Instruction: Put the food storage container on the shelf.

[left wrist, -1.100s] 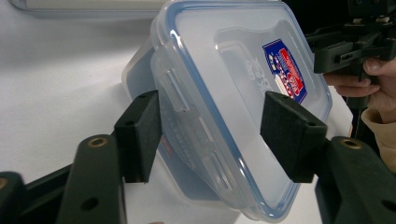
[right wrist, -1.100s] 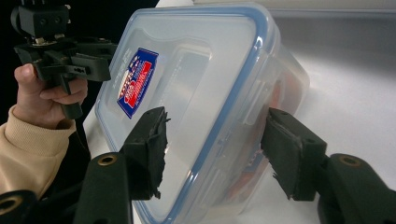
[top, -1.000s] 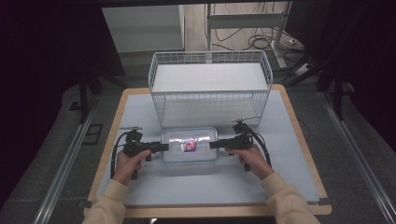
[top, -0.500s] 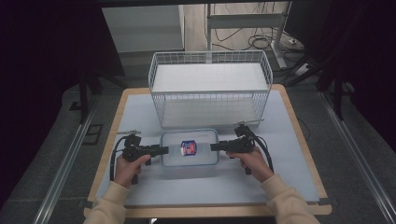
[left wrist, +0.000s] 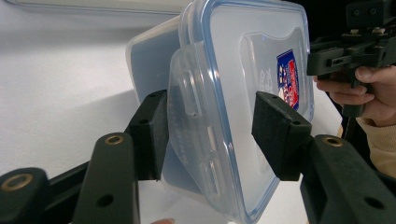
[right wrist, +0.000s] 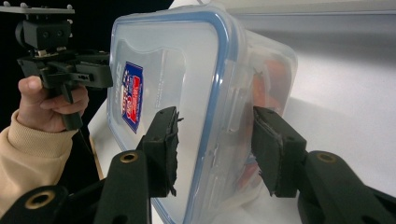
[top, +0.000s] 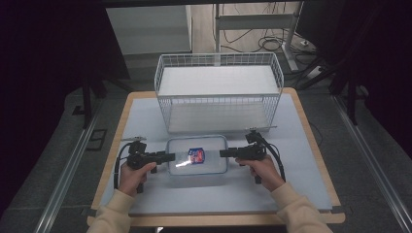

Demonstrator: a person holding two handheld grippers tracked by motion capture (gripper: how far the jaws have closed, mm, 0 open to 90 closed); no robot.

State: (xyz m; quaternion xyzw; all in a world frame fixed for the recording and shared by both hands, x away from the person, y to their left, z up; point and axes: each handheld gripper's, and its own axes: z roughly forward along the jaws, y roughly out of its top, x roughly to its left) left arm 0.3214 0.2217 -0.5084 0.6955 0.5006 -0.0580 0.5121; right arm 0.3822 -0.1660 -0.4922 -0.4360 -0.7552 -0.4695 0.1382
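Wood-edged table on grey floor; dark surroundings, cables behind.

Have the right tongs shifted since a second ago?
No. The right tongs stay at the container's right end, equally far from the wire basket; their jaws have just been closing on it.

- One clear plastic container with a blue-rimmed lid, one red-and-blue label on top.
- One white wire basket behind it.
- Two black grippers: left gripper, right gripper.
- Two hands, one per gripper.
- One table, one pale mat over it.
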